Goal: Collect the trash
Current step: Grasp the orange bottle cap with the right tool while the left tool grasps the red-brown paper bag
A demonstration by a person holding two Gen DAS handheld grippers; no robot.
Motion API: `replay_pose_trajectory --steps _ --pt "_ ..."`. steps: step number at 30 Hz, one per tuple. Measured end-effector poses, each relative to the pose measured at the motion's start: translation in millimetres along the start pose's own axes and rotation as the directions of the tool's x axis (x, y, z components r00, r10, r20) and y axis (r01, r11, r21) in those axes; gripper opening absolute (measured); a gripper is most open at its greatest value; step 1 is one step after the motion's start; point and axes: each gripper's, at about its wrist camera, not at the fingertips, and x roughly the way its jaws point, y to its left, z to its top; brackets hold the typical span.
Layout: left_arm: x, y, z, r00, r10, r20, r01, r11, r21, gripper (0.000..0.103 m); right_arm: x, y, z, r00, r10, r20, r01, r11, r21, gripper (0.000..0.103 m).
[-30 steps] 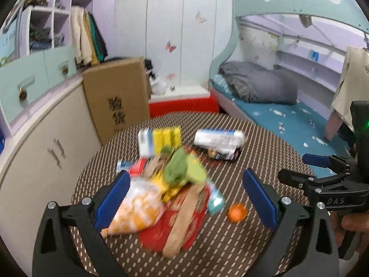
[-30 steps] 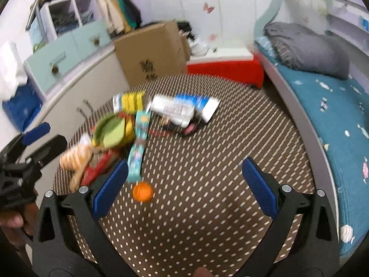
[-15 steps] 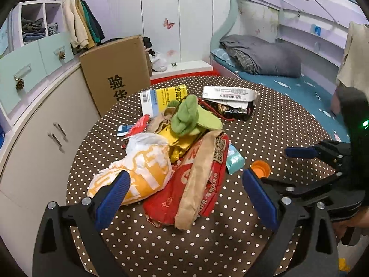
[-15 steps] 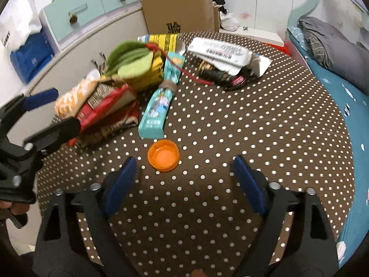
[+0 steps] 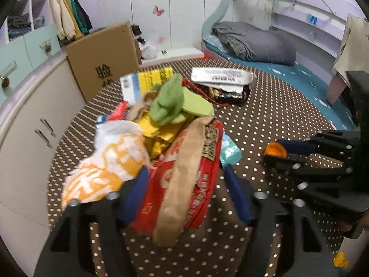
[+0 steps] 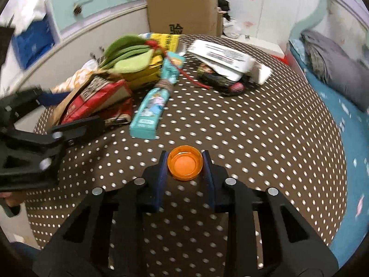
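Gripping an orange cap (image 6: 185, 165) between its blue pads (image 6: 161, 173), the right hand-held gripper (image 6: 184, 168) sits low over the dotted table (image 6: 265, 138); the cap lies open side up on the cloth, apart from the trash pile. The left hand-held gripper (image 5: 184, 194) stands narrowed around a red bag (image 5: 184, 184) at the pile's near edge, its pads on either side; contact cannot be told through the blur. Beside the bag lie an orange-white bag (image 5: 108, 164), a green cloth (image 5: 177, 103) on yellow packets, a teal tube (image 6: 152, 108) and a white packet (image 6: 221, 57). A cardboard box (image 5: 101, 60) stands behind the table.
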Motion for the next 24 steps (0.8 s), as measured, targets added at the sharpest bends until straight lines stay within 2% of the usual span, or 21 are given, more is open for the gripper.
replay_pose_trajectory --steps 3,7,8,11,19,24 --pt "5.6 -3.9 2.5 1.0 0.01 -0.01 -0.01 1.0 0.011 0.049 -8.3 -20.4 -2.3 1.0 -0.006 0.008 0.006 0.998 0.059 0.029" --pt "-1.0 -3.9 8.6 0.999 -0.035 0.003 0.035 0.999 -0.019 0.039 -23.6 -49.3 -2.6 0.999 -0.011 0.032 0.006 0.99 0.141 0.029" --pt "-5.4 -4.3 11.4 0.999 -0.052 0.01 0.052 0.998 -0.027 0.03 -26.8 -56.2 -0.5 0.999 -0.012 0.041 0.005 0.987 0.159 0.029" --pt "-15.8 -4.0 16.6 0.993 -0.11 0.032 0.111 0.992 -0.062 0.03 -39.6 -73.4 0.1 0.997 -0.016 0.07 0.001 0.978 0.209 0.029" --pt "-38.6 -7.4 33.6 0.983 -0.154 0.1 0.163 0.983 -0.089 0.029 -70.7 -94.6 10.7 0.988 -0.038 0.149 0.001 0.97 0.243 0.029" --pt "-51.8 -16.0 56.4 0.97 -0.184 0.159 0.201 0.975 -0.095 0.029 -89.0 -101.8 17.3 0.979 -0.056 0.195 0.007 0.97 0.243 0.029"
